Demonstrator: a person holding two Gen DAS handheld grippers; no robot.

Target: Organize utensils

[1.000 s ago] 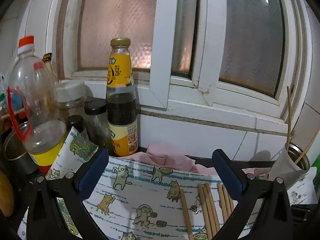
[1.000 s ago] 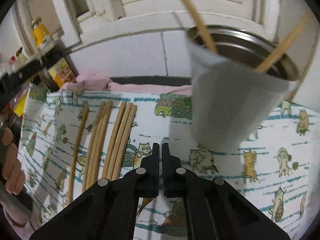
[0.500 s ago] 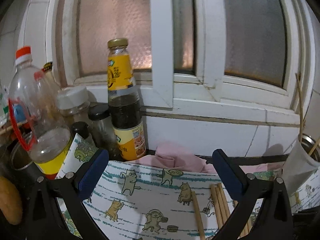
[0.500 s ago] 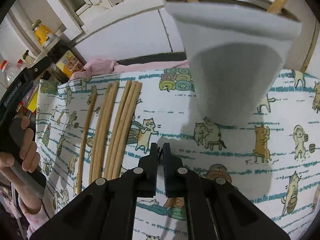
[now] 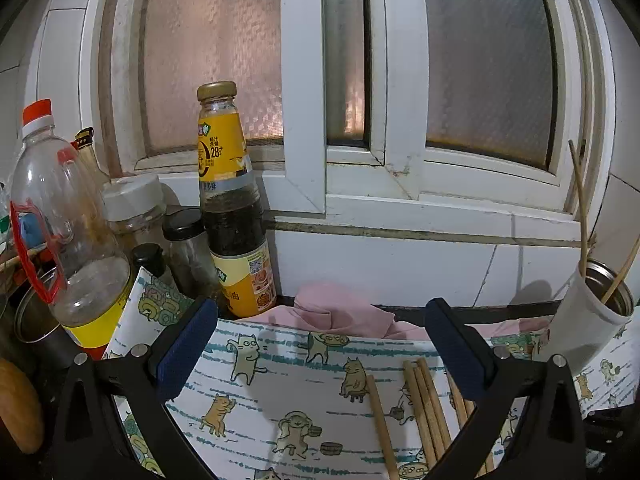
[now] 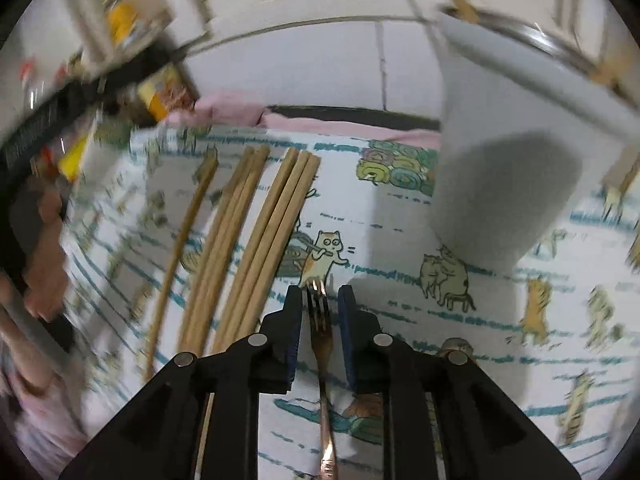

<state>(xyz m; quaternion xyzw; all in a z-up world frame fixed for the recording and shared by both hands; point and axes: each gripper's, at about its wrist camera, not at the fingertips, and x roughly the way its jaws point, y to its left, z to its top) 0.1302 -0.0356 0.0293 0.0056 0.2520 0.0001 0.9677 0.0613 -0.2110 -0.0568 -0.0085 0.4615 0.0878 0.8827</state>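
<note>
Right wrist view: the right gripper [image 6: 319, 296] stands slightly parted around a fork [image 6: 320, 320], pads not touching it. The left gripper [image 5: 320, 330] gapes wide, empty.

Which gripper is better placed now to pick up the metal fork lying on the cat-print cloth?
The right gripper. Its open fingers already straddle the metal fork on the cat-print cloth. The left gripper is open and farther off, facing the window, with nothing between its fingers.
</note>
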